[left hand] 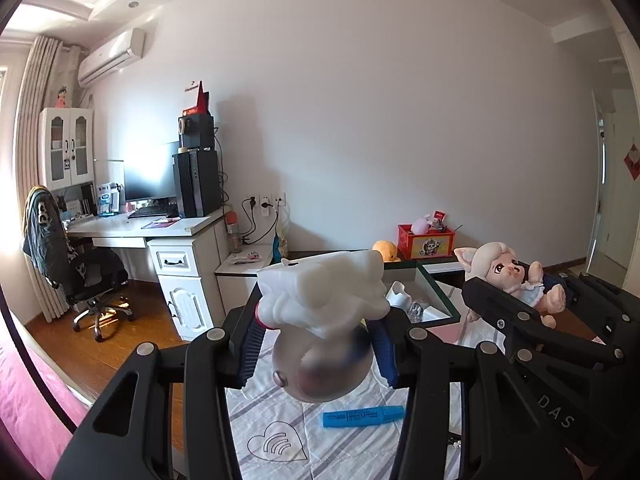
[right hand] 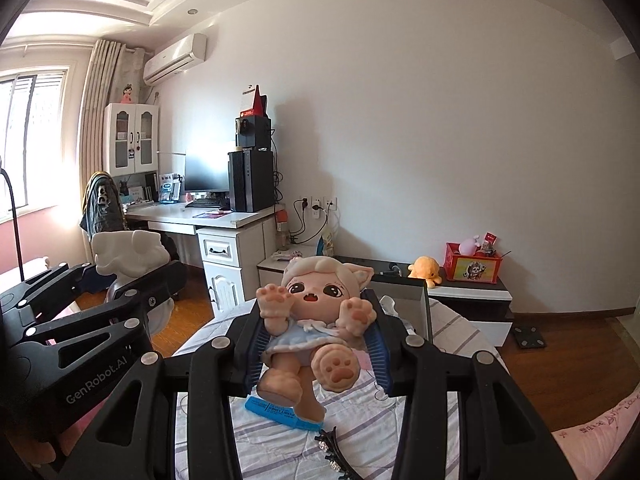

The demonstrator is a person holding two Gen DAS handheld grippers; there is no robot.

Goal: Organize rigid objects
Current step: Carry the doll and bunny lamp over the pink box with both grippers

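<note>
Above the striped bed sheet, left gripper clamps a white cloud-topped toy with a clear ball base, pads on the narrow neck, so a slip or tilt-out looks possible since the top is bulky. To its right, right gripper squeezes the plush doll at the waist; soft body could sag loose before the open box beyond.

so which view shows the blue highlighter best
The left wrist view: the blue highlighter lies fully visible on the striped sheet, label readable. In the right wrist view the plush doll held in the right gripper hides much of it.
</note>
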